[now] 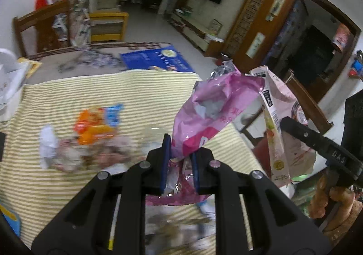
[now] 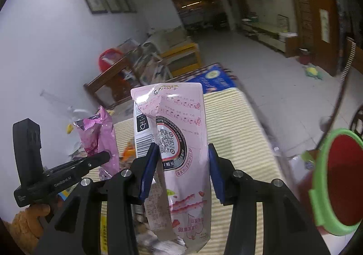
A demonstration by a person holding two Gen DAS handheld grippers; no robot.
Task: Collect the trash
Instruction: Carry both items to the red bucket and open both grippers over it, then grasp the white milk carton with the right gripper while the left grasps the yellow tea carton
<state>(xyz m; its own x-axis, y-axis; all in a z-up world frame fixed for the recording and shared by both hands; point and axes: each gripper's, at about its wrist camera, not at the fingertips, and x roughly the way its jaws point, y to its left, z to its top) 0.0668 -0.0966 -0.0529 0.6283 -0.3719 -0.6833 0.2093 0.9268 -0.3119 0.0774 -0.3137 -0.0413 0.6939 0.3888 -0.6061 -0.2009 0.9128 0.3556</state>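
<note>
Left wrist view: wrapper pile (image 1: 90, 141) on the striped bench (image 1: 68, 187) is motion-blurred; individual items can't be told apart, print unreadable. Near end of the magenta bag (image 1: 204, 116) is hidden behind the left gripper (image 1: 180, 164) pads. Litter below the gripper body is blurred, type unknown. Pale pink pouch (image 1: 281, 132): lower part overlapped by the right gripper (image 1: 317, 139) arm.

Right wrist view: the pouch's near end is cut off by the frame edge, its sides covered by gripper (image 2: 181, 168) pads. Green-rimmed red bin (image 2: 335, 184) is cut off at the right edge & blurred; contents not visible. Small print on the pouch too small to read.
</note>
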